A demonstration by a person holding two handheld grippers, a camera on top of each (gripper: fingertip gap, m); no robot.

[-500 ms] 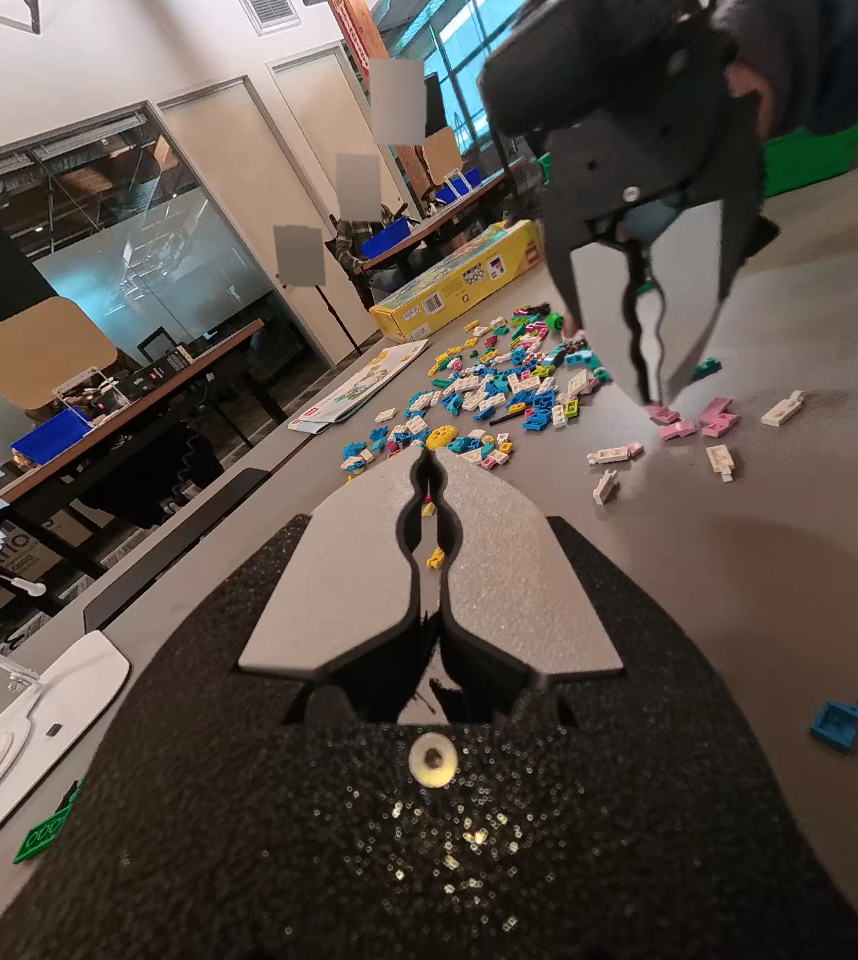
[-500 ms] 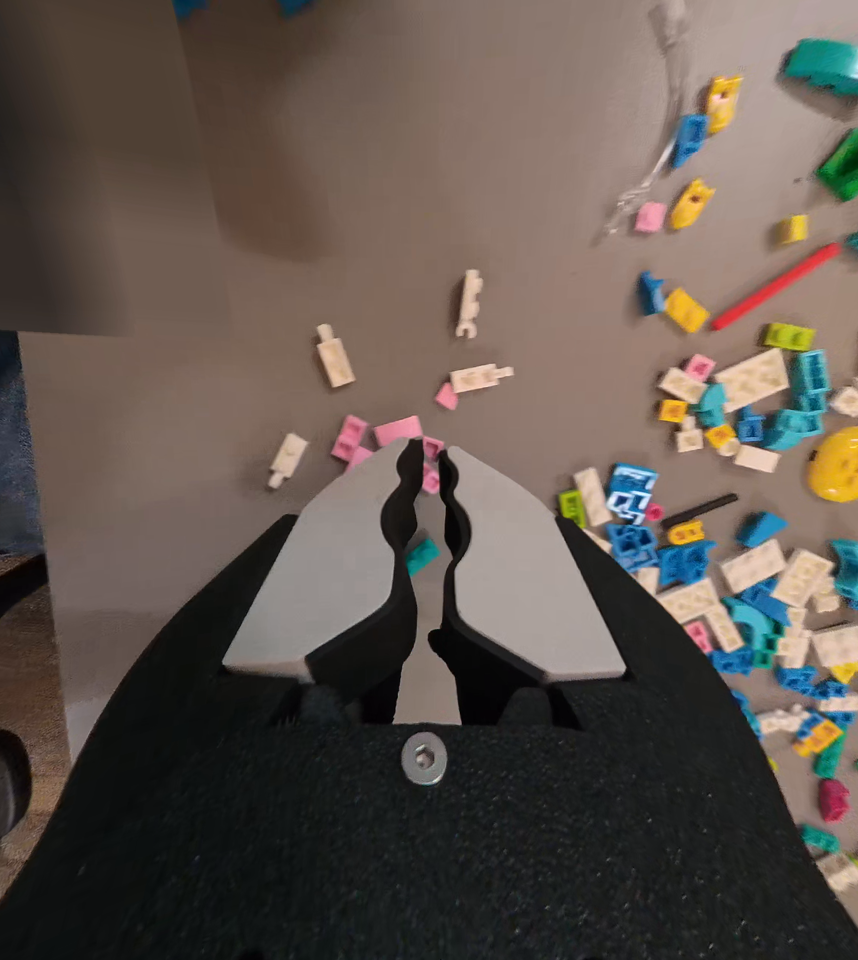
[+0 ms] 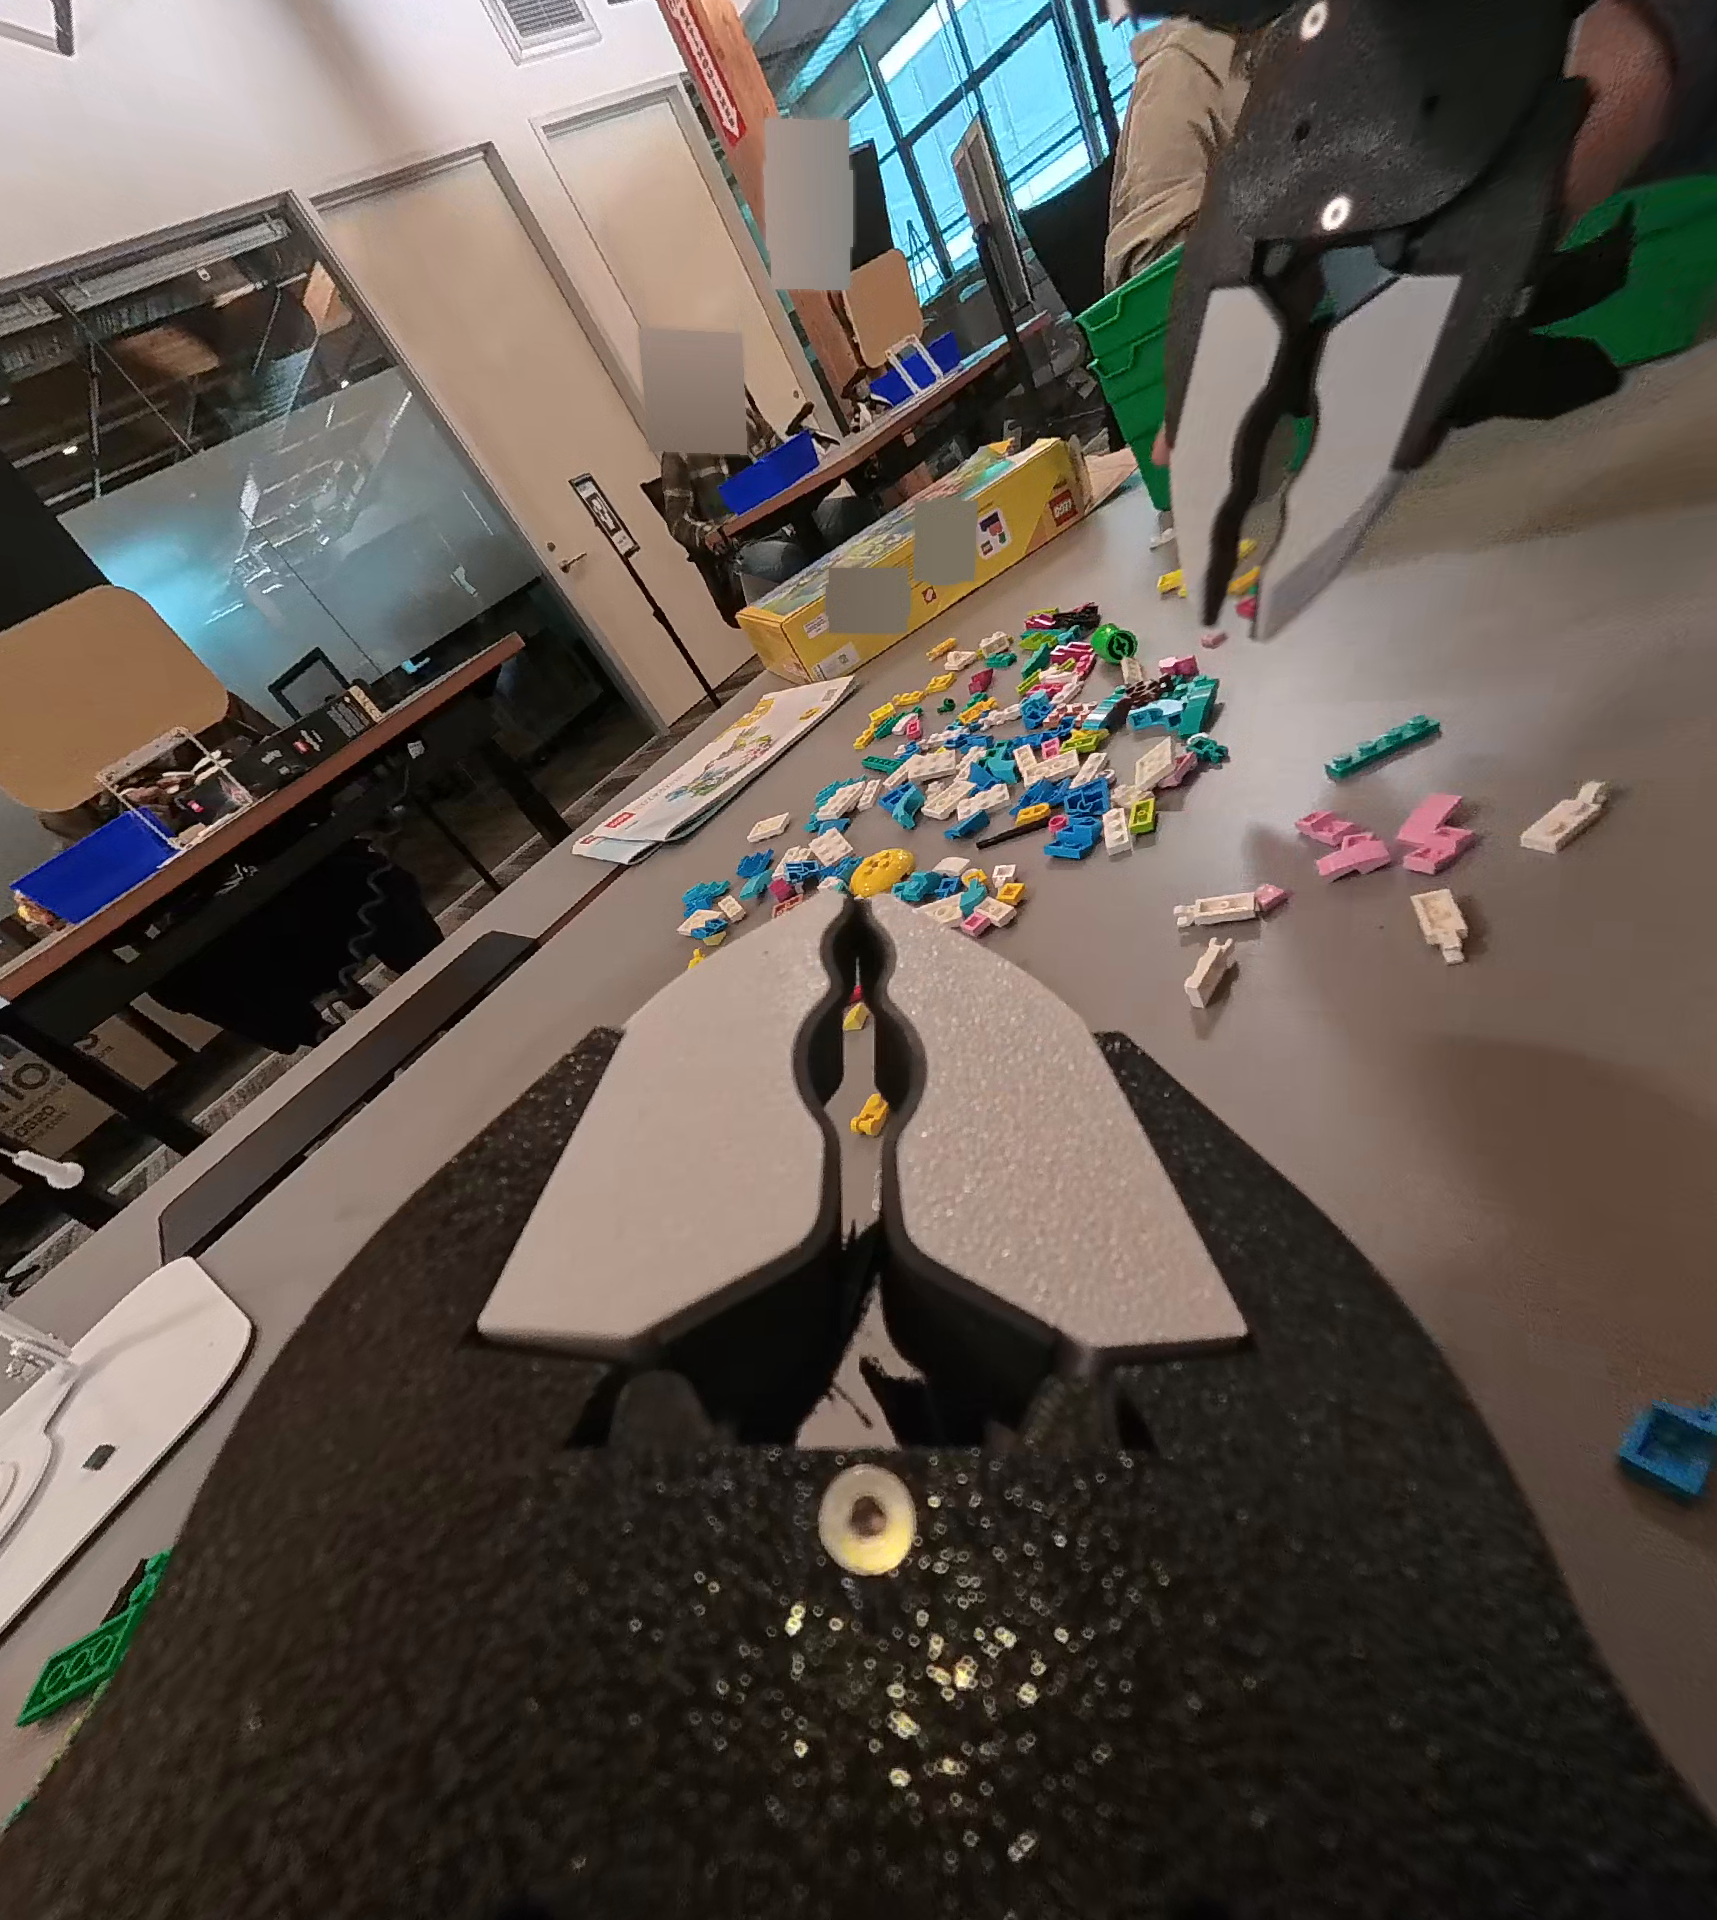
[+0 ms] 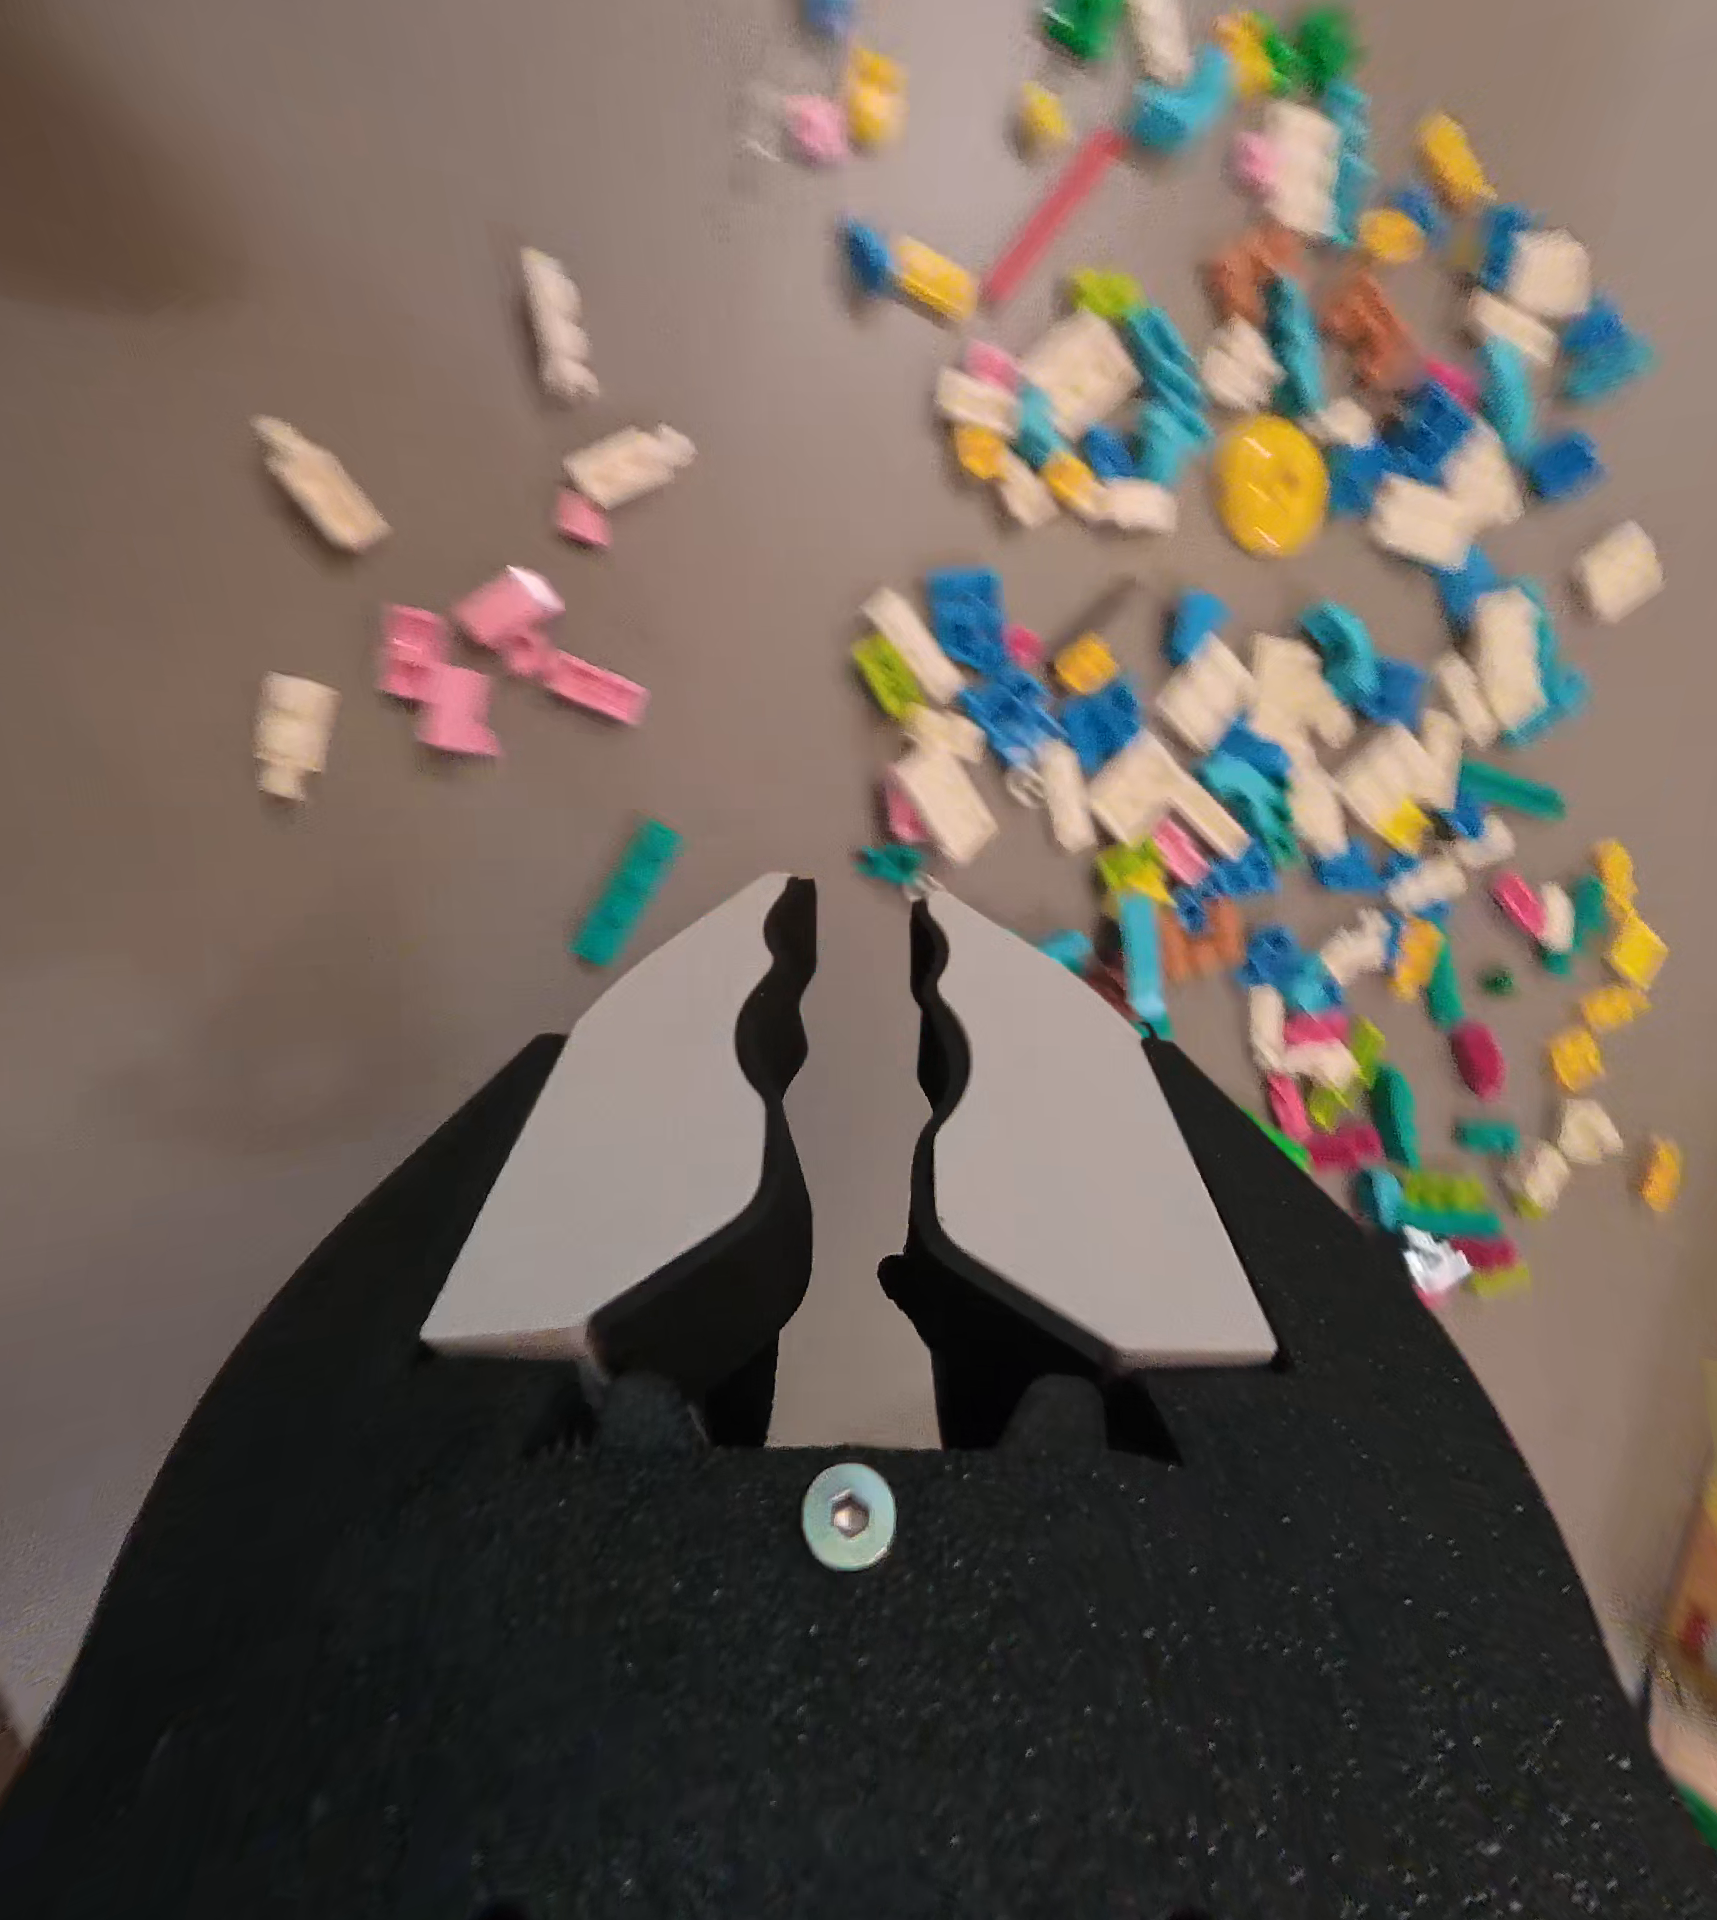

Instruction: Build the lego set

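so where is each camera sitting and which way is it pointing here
Left wrist view: on the left gripper, low over the grey table, looking along it at the brick pile and yellow box; its fingers are shut, and the right gripper hangs farther off.
Right wrist view: on the right gripper, raised, looking down at the table; its fingers are apart and empty.
Both show the pink bricks, teal strip and yellow disc.

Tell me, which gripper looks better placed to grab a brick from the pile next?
Probably the right gripper: it hangs open above the brick pile. The left gripper sits shut, low over the table, short of the pile.
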